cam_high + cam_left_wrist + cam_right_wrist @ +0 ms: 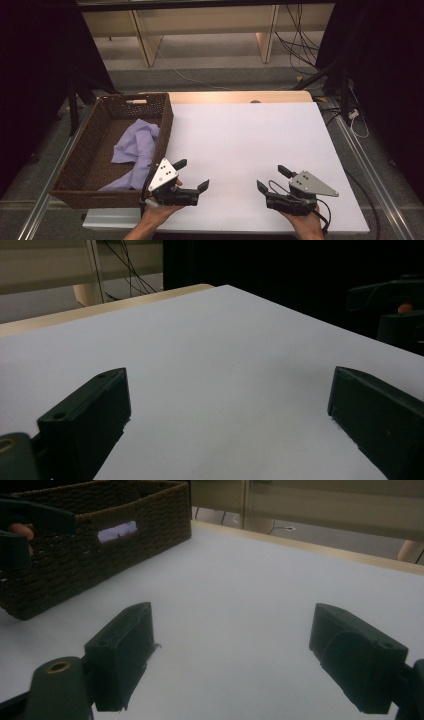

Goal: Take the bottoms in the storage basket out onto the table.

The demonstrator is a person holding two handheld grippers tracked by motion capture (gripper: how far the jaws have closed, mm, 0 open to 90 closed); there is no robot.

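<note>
Wicker basket (95, 150) at table's left edge, long axis running near to far; lilac cloth (135, 150) crumpled inside. Left gripper (192, 175) just beside basket's near corner, low, jaws wide, nothing between. Right gripper (272, 178) well apart, level, jaws wide, empty.

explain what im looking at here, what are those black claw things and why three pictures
Each claw is a hand-held tool with two black jaws that pinch. A person holds one in each hand: the left gripper and the right gripper. One picture comes from a camera above the table, looking down. The other two come from small cameras riding on the tools, so each looks out between its own pair of jaws, which rise from the bottom edge. On the white table stands a dark woven basket at the left, with a lilac cloth lying inside it. Both pairs of jaws stand wide open over bare tabletop, and nothing is held.
</note>
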